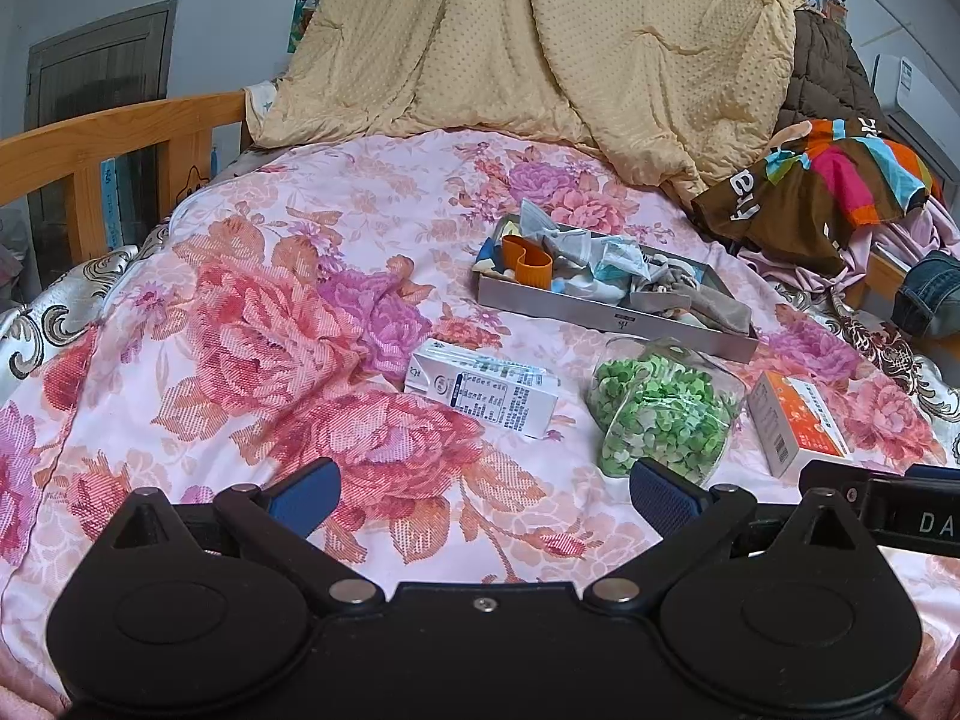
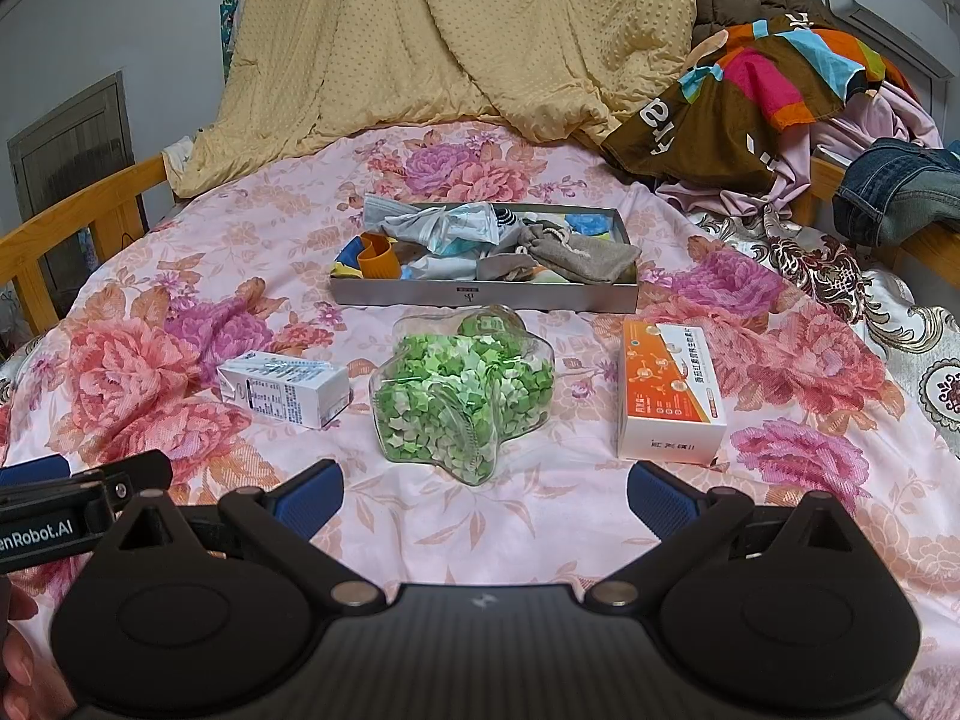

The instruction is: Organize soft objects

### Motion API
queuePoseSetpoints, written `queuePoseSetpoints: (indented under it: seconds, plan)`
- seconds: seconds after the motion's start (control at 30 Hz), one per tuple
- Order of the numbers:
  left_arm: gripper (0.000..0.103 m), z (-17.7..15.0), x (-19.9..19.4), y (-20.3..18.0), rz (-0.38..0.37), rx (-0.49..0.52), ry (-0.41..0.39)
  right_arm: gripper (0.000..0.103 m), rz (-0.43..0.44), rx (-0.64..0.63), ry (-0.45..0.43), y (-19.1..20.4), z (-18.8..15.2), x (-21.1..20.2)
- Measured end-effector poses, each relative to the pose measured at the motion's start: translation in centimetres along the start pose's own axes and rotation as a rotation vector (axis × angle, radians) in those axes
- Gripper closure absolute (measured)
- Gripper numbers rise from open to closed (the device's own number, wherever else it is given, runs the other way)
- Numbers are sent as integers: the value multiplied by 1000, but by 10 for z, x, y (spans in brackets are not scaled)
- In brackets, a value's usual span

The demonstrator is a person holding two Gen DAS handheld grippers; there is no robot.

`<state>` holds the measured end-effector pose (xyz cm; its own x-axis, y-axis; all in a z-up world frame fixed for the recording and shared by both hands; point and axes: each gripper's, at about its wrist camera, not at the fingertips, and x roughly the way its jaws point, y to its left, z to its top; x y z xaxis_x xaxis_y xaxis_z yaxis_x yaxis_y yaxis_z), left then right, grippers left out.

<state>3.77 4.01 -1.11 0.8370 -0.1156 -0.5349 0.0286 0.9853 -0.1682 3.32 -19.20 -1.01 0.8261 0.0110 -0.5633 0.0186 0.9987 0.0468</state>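
Grey tray [image 2: 480, 294], frame centre: face masks [image 2: 444, 222], drawstring pouch [image 2: 576, 255], orange cup [image 2: 378, 261]. Star jar [image 2: 462, 396] w/ green paper stars below it. Left gripper [image 1: 483, 489] & right gripper [image 2: 485, 489]: both spread wide, nothing held.

Two wrist views, both low over the bed [image 1: 252, 312], facing its far end.

My left camera sits further left, so the grey tray [image 1: 606, 315] lies right of centre; my right camera faces it squarely. Both share the tray, star jar [image 2: 462, 396] and two cartons.
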Motion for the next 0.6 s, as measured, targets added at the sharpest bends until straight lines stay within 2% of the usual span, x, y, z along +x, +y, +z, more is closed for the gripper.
queuePoseSetpoints:
  seconds: [0.47,0.6]
  plan:
    - [1,1,0,-1,1,2,-1,0,-1,0,1,0,0,0]
    - [1,-1,0,-2,29,13,4,0,-1,0,1,0,0,0]
